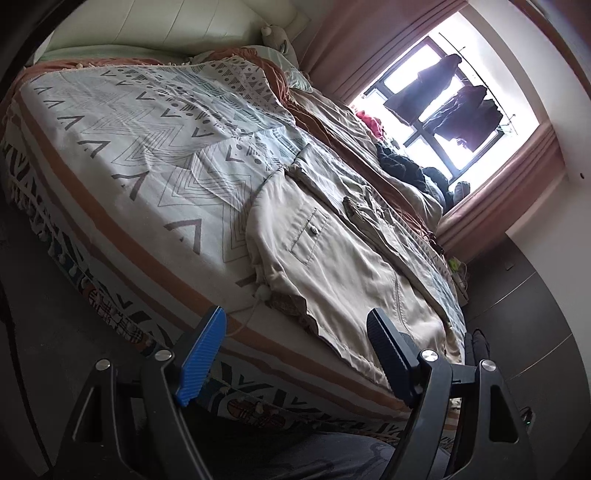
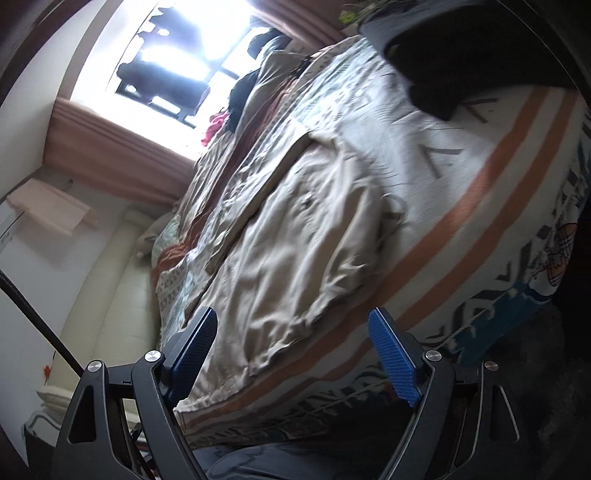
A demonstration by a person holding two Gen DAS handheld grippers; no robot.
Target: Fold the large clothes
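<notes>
A large beige jacket (image 1: 332, 258) with a buttoned chest pocket lies spread flat on the patterned bedspread (image 1: 147, 140). It also shows in the right wrist view (image 2: 295, 229), slightly blurred. My left gripper (image 1: 295, 328) is open and empty, held just off the bed's near edge in front of the jacket's hem. My right gripper (image 2: 291, 325) is open and empty, hovering at the bed edge near the jacket's lower corner. A white drawstring toggle (image 1: 263, 292) lies beside the hem.
A pile of dark and red clothes (image 1: 402, 162) sits at the far side of the bed by the window (image 1: 443, 96). Pillows and a headboard (image 1: 184, 33) stand at the bed's head. A dark object (image 2: 461, 66) rests on the bed corner.
</notes>
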